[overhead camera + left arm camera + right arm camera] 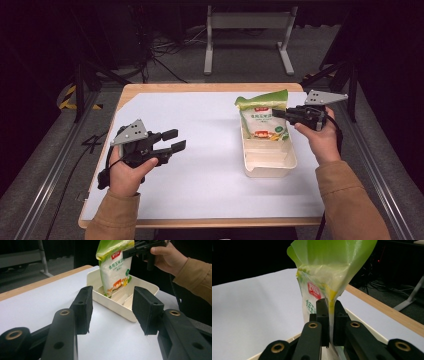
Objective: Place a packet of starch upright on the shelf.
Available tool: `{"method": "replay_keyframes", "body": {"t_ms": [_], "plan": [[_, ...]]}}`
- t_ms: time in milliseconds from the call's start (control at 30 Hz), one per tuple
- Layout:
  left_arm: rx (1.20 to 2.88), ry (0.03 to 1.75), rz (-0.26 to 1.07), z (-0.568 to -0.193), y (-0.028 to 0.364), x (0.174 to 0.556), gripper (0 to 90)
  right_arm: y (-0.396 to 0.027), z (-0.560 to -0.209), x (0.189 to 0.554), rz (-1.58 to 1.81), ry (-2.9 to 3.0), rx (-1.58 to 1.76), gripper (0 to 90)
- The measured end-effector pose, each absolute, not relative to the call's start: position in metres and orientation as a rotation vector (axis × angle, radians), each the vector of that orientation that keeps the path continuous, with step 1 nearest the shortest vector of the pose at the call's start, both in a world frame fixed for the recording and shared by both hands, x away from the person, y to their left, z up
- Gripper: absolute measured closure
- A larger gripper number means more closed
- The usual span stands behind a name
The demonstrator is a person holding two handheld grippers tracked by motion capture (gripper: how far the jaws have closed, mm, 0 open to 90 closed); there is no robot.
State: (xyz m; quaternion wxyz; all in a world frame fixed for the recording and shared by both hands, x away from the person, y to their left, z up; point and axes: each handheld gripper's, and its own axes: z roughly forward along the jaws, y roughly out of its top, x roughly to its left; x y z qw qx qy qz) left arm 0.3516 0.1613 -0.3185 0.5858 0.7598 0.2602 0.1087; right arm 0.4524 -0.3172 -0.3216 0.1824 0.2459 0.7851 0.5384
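At my right, the hand (322, 137) reaches in from the table's edge with the wrist cocked inward, and the right gripper (280, 114) points level toward the table's middle, its jaws clamped flat on the side edge of a green-topped pouch of white powder (264, 116). In the right gripper view the two black pads pinch the thin plastic seam between them. The pouch stands nearly upright, long axis vertical, its green sealed top up and leaning slightly away from me, its bottom end down inside the far end of a cream divided tray (268, 170) (the printed face with the red label turns toward my side). The tray sits on the white sheet (200, 150) right of centre. At my left, the other hand (125, 172) rests low near the table's left edge; the left gripper (176, 140) points across toward the tray, its jaws parted with nothing between them, well apart from the pouch.
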Motion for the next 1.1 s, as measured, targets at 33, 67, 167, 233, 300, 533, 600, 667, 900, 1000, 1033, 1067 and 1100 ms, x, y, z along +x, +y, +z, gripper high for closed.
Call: {"method": "replay_keyframes", "body": {"t_ms": [33, 67, 167, 233, 300, 533, 600, 667, 900, 1000, 1033, 1067, 1100], "plan": [[1.771, 0.609, 0.252, -0.319, 0.161, 0.352, 52.0, -0.318, -0.322, 0.452, 1.522, 2.218, 0.704, 86.3], [1.772, 0.609, 0.254, -0.319, 0.161, 0.352, 52.1, -0.318, -0.324, 0.452, 1.519, 2.223, 0.713, 86.3], [1.773, 0.609, 0.254, -0.319, 0.162, 0.352, 52.0, -0.319, -0.334, 0.452, 1.406, 2.283, 0.773, 86.3], [1.774, 0.611, 0.253, -0.319, 0.162, 0.352, 52.0, -0.323, -0.341, 0.451, 1.429, 2.276, 0.804, 86.3], [1.772, 0.610, 0.253, -0.319, 0.161, 0.353, 52.0, -0.326, -0.344, 0.449, 1.444, 2.267, 0.818, 86.3], [1.781, 0.615, 0.247, -0.321, 0.160, 0.355, 51.1, -0.331, -0.347, 0.446, 1.398, 2.279, 0.866, 86.3], [1.779, 0.618, 0.246, -0.322, 0.161, 0.355, 51.1, -0.333, -0.350, 0.445, 1.400, 2.274, 0.883, 86.2], [1.782, 0.620, 0.250, -0.322, 0.162, 0.356, 50.5, -0.337, -0.353, 0.444, 1.416, 2.264, 0.897, 86.3], [1.798, 0.637, 0.250, -0.325, 0.163, 0.358, 48.1, -0.335, -0.353, 0.442, 1.386, 2.268, 0.893, 84.1], [1.799, 0.647, 0.250, -0.327, 0.163, 0.358, 47.3, -0.335, -0.352, 0.441, 1.380, 2.264, 0.898, 81.0], [1.802, 0.649, 0.254, -0.328, 0.164, 0.359, 46.8, -0.335, -0.352, 0.441, 1.383, 2.259, 0.898, 79.0], [1.803, 0.653, 0.256, -0.328, 0.164, 0.359, 46.0, -0.335, -0.351, 0.441, 1.387, 2.248, 0.902, 76.5], [1.805, 0.661, 0.254, -0.329, 0.165, 0.359, 45.3, -0.336, -0.350, 0.440, 1.398, 2.233, 0.908, 74.4]]}}
